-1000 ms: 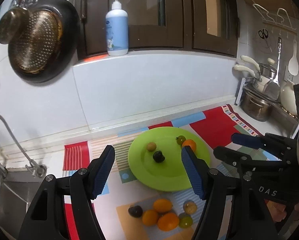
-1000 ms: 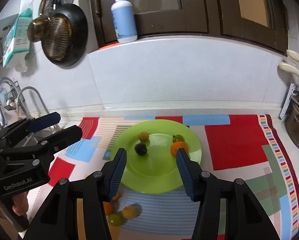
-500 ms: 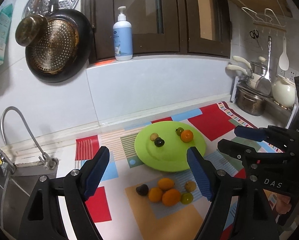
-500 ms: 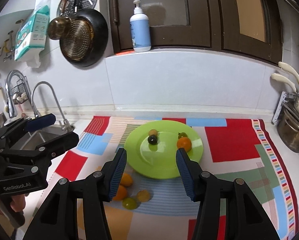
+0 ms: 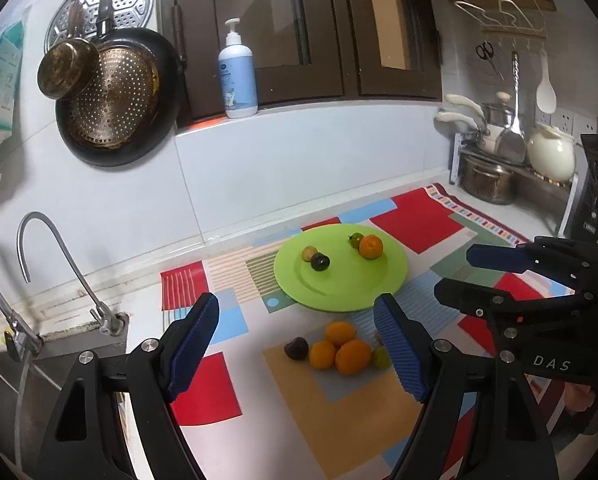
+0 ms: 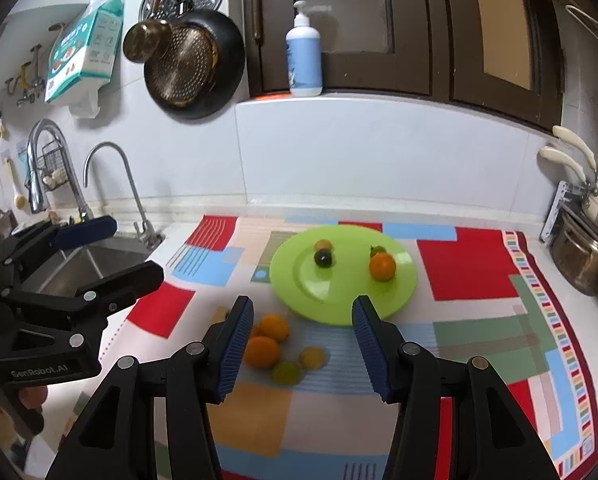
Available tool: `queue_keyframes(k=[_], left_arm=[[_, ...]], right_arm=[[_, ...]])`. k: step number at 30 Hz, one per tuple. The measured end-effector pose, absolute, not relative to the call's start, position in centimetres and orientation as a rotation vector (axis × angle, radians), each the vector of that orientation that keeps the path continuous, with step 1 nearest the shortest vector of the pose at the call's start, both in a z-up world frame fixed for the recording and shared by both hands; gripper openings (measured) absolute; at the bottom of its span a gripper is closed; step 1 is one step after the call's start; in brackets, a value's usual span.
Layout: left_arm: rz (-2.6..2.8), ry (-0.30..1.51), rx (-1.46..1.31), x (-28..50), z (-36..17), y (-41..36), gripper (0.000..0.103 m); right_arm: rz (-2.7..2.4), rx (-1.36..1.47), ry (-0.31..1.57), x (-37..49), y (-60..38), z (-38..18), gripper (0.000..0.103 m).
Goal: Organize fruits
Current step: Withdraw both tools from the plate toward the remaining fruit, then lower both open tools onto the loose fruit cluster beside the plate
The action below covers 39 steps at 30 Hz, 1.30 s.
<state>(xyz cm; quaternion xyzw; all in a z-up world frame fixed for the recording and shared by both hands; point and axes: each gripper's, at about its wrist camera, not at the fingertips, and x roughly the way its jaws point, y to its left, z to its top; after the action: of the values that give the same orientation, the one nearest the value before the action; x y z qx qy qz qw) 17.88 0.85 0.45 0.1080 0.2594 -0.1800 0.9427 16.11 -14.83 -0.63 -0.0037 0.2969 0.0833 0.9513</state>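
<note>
Both grippers have been pulled back from the green plate, and the left gripper jaws have just been opening, nothing between them. Left wrist view: four fruits are seen on the plate, with roughly five loose fruits left clustered on the counter mat just beside it. Right wrist view: the right gripper is held released, empty, above that pile. Not quite half done, probably.

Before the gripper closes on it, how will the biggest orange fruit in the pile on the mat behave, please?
The biggest orange fruit looks round and smooth, so it will probably roll if nudged. It touches its neighbours, so pushing it likely scatters them. Its skin seems firm, though a hard squeeze might bruise it.
</note>
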Motion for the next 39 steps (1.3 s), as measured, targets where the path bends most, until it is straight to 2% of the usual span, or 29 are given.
queue_keyframes(k=[21, 39], left_arm=[[-0.566, 0.569, 0.455, 19.8, -4.7, 0.8, 0.078], [-0.777, 0.633, 0.674, 23.4, -10.2, -0.9, 0.059]], right_arm=[[0.142, -0.037, 0.763, 17.5, -12.4, -5.4, 0.052], [0.136, -0.034, 0.941, 20.6, -11.4, -10.5, 0.052]])
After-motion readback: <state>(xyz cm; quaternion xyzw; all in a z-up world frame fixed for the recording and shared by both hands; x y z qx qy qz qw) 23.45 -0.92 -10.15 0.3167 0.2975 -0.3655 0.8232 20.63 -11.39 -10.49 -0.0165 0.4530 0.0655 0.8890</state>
